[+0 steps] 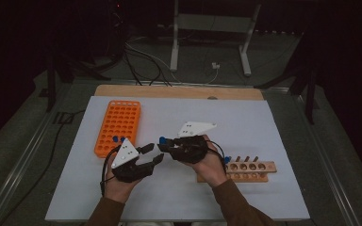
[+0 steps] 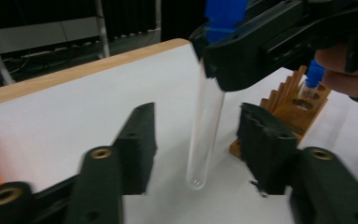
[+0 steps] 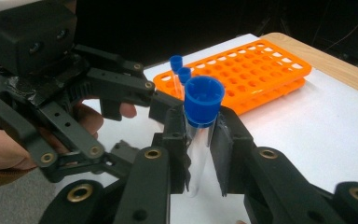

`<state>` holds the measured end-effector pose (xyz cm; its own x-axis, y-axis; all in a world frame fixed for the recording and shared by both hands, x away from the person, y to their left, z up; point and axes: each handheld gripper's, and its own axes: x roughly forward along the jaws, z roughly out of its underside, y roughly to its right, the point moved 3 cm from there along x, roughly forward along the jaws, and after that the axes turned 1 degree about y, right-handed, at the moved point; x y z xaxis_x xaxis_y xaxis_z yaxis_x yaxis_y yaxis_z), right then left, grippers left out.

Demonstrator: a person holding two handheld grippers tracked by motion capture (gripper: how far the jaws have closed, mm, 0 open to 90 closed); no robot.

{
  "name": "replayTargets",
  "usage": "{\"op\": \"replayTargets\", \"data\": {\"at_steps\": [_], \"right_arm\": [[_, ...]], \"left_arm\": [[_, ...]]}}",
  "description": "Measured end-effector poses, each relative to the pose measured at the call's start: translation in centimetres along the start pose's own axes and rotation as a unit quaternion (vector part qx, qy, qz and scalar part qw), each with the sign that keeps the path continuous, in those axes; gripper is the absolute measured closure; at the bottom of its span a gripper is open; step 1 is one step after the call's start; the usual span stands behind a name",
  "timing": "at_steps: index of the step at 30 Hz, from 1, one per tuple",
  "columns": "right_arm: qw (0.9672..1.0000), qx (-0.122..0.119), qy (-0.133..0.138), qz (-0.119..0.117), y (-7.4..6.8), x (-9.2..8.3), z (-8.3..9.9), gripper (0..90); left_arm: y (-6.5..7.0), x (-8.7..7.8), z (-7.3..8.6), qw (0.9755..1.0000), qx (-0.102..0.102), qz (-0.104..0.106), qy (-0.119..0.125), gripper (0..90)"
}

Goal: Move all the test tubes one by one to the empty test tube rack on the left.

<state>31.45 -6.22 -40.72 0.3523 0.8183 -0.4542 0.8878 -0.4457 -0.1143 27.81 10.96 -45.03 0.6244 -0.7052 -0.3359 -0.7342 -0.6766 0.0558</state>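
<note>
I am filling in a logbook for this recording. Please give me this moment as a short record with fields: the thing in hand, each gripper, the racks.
thing in hand: clear test tube with blue cap, upright
right gripper: shut on the tube just below the cap
left gripper: jaws on either side of the tube's lower end, not touching it
orange rack: left part of the table, two blue-capped tubes at its near end
wooden rack: beside the right hand, one blue-capped tube in it

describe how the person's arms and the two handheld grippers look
Both forearms wear brown sleeves. The left gripper and right gripper are black plastic linkages with brass-coloured pivot bushings. Each carries a light grey three-cornered plate dotted with small marks, and a black cable trails from the left one. The jaws have ribbed inner faces.
</note>
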Motion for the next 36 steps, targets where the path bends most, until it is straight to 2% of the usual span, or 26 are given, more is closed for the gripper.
{"op": "replayTargets", "data": {"at_steps": [10,15,17,21,28,36], "right_arm": [[0.9999,-0.004,-0.004,-0.011,-0.7,0.7,0.0,76.8],[0.9999,-0.005,-0.004,-0.014,-0.7,0.7,0.0,76.2],[0.9997,-0.001,-0.007,-0.024,-0.6,0.6,0.0,66.3],[0.9996,0.001,-0.005,-0.026,-0.4,0.3,0.1,47.0],[0.9999,0.003,0.004,0.016,0.2,-1.1,-0.3,17.4],[0.9985,0.018,0.014,0.05,1.7,-3.1,-0.4,4.2]], "left_arm": [[0.0,-0.1,0.1,0.9999,0.01,0.011,-0.004,77.2],[0.1,-0.1,0.1,0.9999,0.012,0.012,-0.002,77.8],[0.0,-0.2,0.1,0.9999,0.011,0.01,-0.002,78.0],[-0.5,-0.3,0.2,1.0,0.005,0.002,-0.002,77.9],[-1.5,-0.9,0.3,0.9999,-0.007,-0.013,0.0,78.0],[-3.3,-2.2,0.2,0.9989,-0.017,-0.042,0.008,78.0]]}}
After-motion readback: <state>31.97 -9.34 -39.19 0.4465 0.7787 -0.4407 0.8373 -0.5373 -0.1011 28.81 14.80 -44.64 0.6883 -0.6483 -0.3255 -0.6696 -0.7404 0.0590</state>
